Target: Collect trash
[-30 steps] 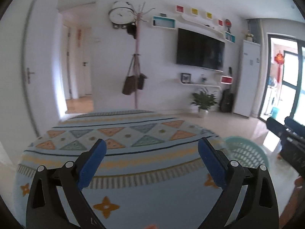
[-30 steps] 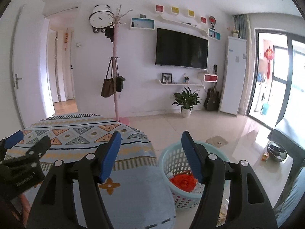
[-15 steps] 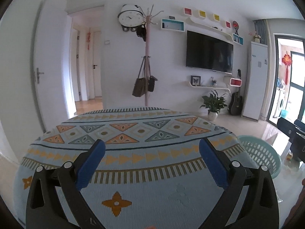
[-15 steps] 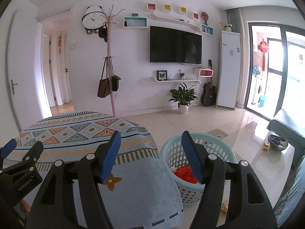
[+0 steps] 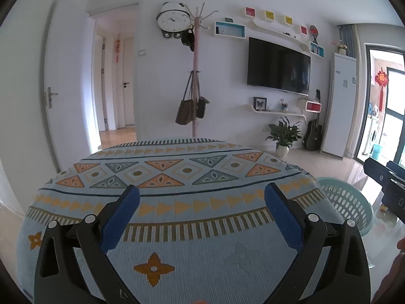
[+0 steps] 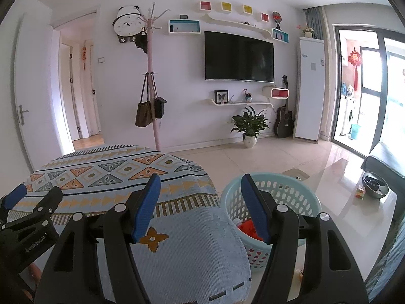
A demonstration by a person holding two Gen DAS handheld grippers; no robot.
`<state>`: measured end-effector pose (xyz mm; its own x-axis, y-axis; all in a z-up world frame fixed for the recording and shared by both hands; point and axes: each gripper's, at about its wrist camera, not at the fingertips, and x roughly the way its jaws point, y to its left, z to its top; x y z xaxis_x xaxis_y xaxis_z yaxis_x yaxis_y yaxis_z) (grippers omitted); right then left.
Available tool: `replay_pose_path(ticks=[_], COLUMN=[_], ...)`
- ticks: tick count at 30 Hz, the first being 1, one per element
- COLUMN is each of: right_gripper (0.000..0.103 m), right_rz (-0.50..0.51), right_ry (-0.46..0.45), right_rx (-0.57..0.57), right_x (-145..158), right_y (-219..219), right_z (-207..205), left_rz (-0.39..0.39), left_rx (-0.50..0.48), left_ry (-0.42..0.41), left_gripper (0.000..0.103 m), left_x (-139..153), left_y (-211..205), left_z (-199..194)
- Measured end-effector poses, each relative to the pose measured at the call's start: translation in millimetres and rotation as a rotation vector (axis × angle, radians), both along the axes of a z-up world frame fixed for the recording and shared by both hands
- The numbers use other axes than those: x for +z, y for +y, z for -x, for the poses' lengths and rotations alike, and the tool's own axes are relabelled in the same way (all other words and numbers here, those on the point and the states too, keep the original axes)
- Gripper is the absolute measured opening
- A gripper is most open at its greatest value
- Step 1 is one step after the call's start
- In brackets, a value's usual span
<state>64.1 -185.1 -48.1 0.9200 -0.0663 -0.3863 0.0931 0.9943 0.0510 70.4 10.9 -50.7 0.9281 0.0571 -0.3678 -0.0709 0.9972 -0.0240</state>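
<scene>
A pale green lattice basket [image 6: 291, 192] stands on the floor at the table's right edge, with red trash [image 6: 246, 228] inside; it also shows in the left wrist view [image 5: 344, 200]. My left gripper [image 5: 201, 204] is open and empty above the patterned tablecloth [image 5: 177, 172]. My right gripper [image 6: 201, 192] is open and empty, held above the table's right corner and the basket's left rim. No trash shows on the cloth.
A coat stand with bags [image 6: 152, 106] and a potted plant [image 6: 250, 126] stand by the far wall. A glass coffee table [image 6: 354, 202] with a metal bowl [image 6: 374, 183] and a dark sofa [image 6: 387, 157] are at right.
Both views have risen and tilted so more of the table and room show. The basket sits lower in the right wrist view. Both grippers stay open and empty.
</scene>
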Motion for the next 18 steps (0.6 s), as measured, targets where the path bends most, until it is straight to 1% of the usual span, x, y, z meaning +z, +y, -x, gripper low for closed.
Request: replay_pose_path(ticks=[18], right_gripper=[0.062], right_rz=[-0.005], right_ry=[0.012], right_rx=[0.006], right_x=[-4.7], right_y=[6.6], right_z=[-2.6], left_rz=[0.006], left_rx=[0.004], left_ry=[0.003], left_gripper=[0.096], left_x=[-0.5], left_y=[0.6], left_z=[-0.6])
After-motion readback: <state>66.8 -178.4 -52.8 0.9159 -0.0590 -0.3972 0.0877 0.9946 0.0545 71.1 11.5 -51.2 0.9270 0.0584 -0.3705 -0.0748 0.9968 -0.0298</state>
